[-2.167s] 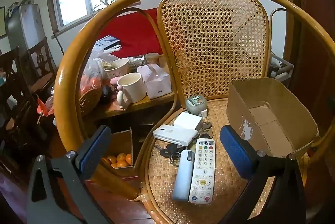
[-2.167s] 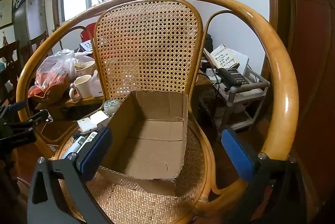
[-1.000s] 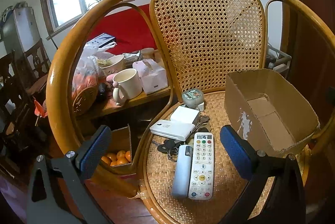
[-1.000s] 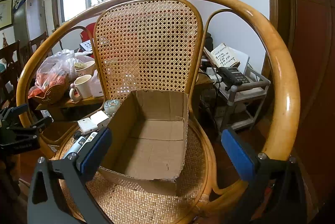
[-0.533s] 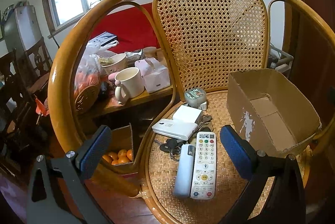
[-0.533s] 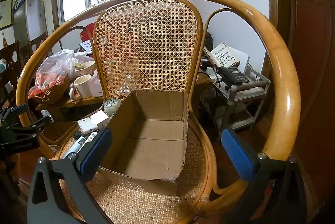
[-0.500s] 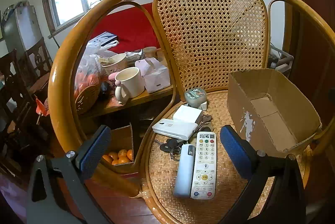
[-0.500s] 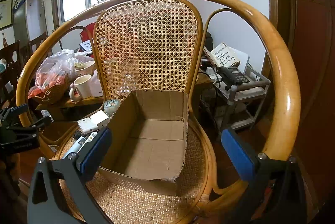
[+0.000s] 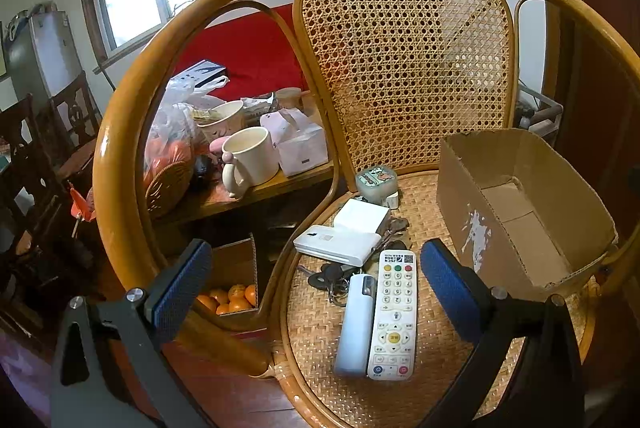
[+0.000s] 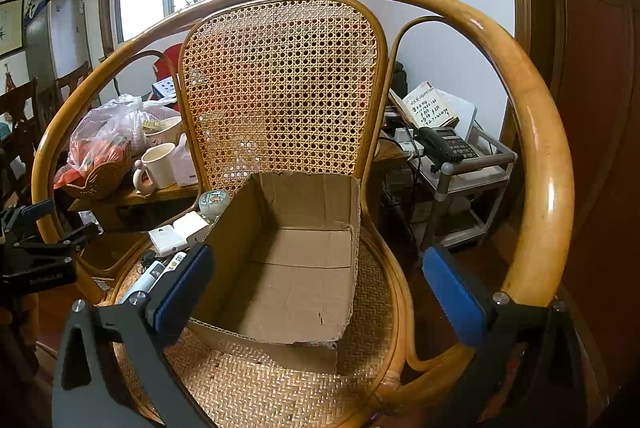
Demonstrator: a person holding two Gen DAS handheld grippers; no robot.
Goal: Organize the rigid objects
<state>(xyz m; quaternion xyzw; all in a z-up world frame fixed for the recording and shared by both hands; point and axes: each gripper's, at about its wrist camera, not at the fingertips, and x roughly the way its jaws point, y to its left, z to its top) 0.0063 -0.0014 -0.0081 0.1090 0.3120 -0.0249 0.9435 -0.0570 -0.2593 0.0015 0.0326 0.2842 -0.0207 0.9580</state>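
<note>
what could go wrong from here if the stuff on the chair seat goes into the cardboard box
The white remote lies flush against the pale slim device, so the open left gripper may catch both or nudge one off the seat's front edge. The keys lie partly under other items and could snag. The cardboard box sits loose on the woven seat and might slide if bumped.

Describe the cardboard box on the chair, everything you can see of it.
The cardboard box is plain brown corrugated card, open at the top with rough, torn edges and no flaps standing. It is empty; its floor shows fold seams. A patch of white scuffing marks its outer left wall. It sits upright on the woven seat of the rattan chair, on the seat's right side, its back close to the chair's cane backrest. Neither gripper touches it.
</note>
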